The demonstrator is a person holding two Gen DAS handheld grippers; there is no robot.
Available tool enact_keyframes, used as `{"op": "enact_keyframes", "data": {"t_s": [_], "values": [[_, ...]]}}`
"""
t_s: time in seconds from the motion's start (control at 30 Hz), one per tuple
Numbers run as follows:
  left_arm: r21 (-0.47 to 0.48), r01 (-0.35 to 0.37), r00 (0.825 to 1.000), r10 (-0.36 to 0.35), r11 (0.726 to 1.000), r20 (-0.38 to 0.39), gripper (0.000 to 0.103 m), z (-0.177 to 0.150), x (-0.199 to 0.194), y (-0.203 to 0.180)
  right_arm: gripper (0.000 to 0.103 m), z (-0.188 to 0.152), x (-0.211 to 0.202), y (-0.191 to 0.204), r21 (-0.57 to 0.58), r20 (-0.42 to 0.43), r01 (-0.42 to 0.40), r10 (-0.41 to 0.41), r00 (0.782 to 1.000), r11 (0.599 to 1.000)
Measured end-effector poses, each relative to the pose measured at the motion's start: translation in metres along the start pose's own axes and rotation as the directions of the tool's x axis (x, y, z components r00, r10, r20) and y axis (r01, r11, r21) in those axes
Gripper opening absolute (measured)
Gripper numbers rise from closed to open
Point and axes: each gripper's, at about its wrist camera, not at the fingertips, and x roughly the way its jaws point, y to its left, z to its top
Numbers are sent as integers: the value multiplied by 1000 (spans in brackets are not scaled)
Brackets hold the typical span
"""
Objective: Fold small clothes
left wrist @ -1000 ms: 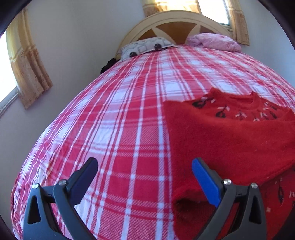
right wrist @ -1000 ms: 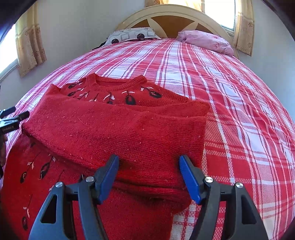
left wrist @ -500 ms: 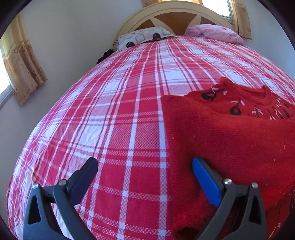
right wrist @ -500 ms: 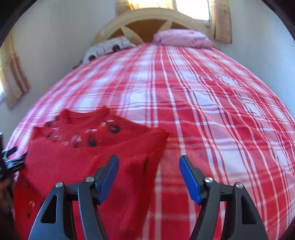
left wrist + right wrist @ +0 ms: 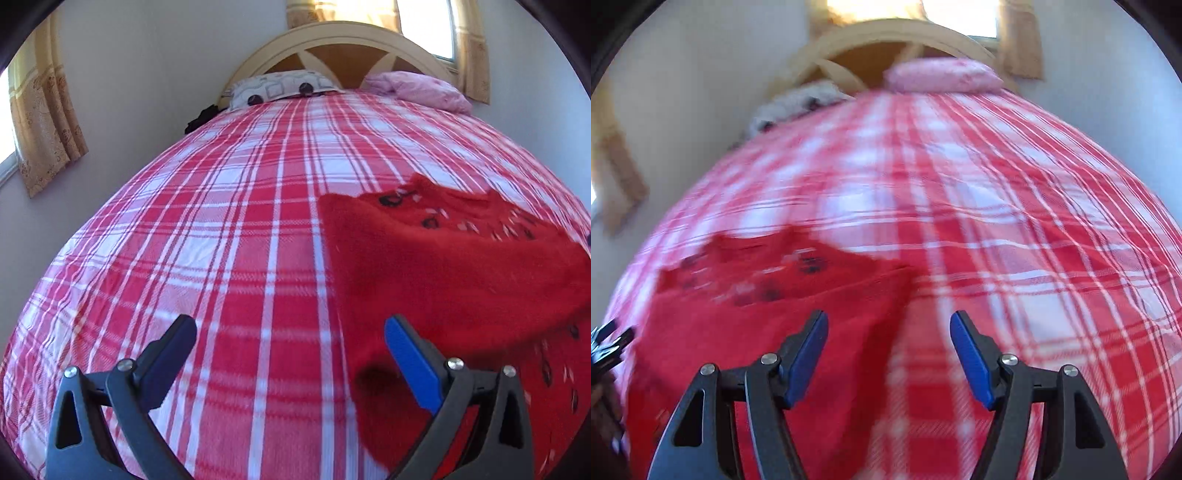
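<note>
**Line up both jaws before the next fold**

My left gripper and right gripper both hang with jaws apart and nothing between them. The red sweater lies partly folded on the plaid bed, a sleeve laid across its body. I judge the next fold needs matching grips on the near hem corners. Best to bite through both layers, lift evenly, and keep the crossed sleeve from sliding.
</note>
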Motion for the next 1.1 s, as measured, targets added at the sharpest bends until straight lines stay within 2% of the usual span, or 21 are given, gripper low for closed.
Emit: {"op": "enact_keyframes", "data": {"t_s": [0.1,0.17,0.27,0.37,0.5,0.6,0.67,0.73,0.83,0.9,0.93,0.97,1.0,1.03,1.1], "values": [[104,-35,999,36,994,-7,103,-25,-16,-12,68,-22,-14,28,-97,-16,-73,72,997,993],[180,-90,994,100,980,-43,103,-45,-17,-20,68,-40,-10,43,-151,-70,-103,94,993,983],[144,-84,996,87,986,-8,103,-56,-38,-11,68,-57,-3,47,-188,-73,-40,26,997,981],[106,-84,994,90,991,-54,103,-69,-46,-2,68,-63,-7,44,-165,-65,-48,38,997,985],[140,-113,992,120,984,-36,103,-86,-57,-8,69,-69,-24,54,-207,-18,-39,36,999,978],[106,-88,995,91,990,-30,103,-79,-60,-10,69,-73,-32,63,-242,17,-24,29,999,970],[56,-11,998,14,998,-54,103,-72,-56,-14,69,-75,-38,71,-251,19,-44,51,999,967],[52,18,998,-15,999,-65,103,-73,-53,-20,69,-76,-42,79,-261,23,-67,76,997,963],[91,-21,997,28,996,-71,103,-79,-49,-30,69,-80,-48,89,-283,17,-95,104,994,954],[96,-108,991,115,989,-64,103,-82,-54,-22,69,-85,-50,94,-299,16,-96,105,994,950],[100,-164,984,169,981,-52,103,-84,-59,-16,69,-86,-51,95,-303,17,-93,103,995,948],[128,-270,960,277,954,-38,103,-89,-61,-9,69,-88,-52,96,-308,21,-89,100,995,947],[144,-308,948,316,940,-30,103,-92,-62,-5,69,-91,-54,95,-311,27,-84,98,995,947],[158,-335,938,345,929,-35,103,-97,-61,3,69,-92,-56,95,-312,32,-82,96,995,947],[105,-309,948,315,945,-49,103,-105,-68,20,69,-95,-58,94,-304,37,-86,102,994,949]]}}
